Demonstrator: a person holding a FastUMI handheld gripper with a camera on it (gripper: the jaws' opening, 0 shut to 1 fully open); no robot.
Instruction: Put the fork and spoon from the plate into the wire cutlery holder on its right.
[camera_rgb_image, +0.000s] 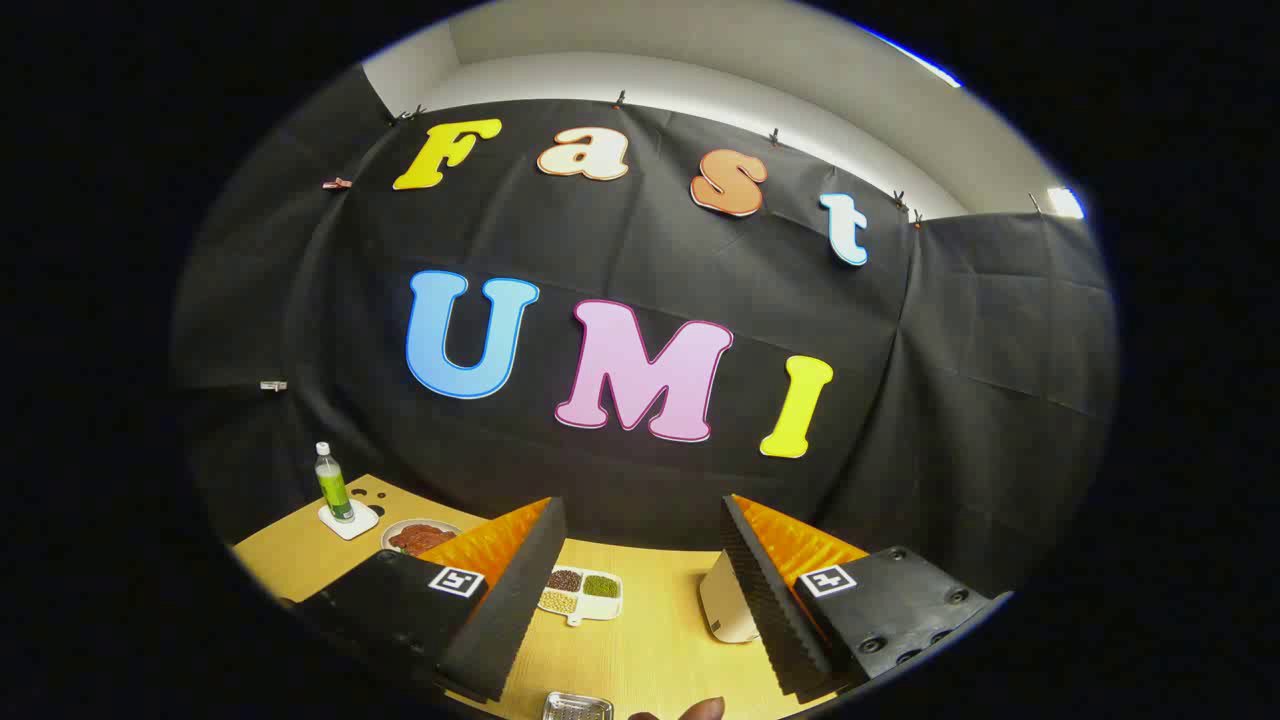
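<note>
Tongs (640, 600) spread wide, gripping nothing, metal tray (577, 707) on table (660, 650) below between fingers

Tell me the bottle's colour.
Green, with a white cap: the bottle in the gripper view.

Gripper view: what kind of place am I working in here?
Likely a staged recording booth, not a real kitchen: black cloth wall clipped up behind a wooden table set with a green bottle, a plate of food and a divided dish of beans. The gripper is open, holding nothing.
</note>
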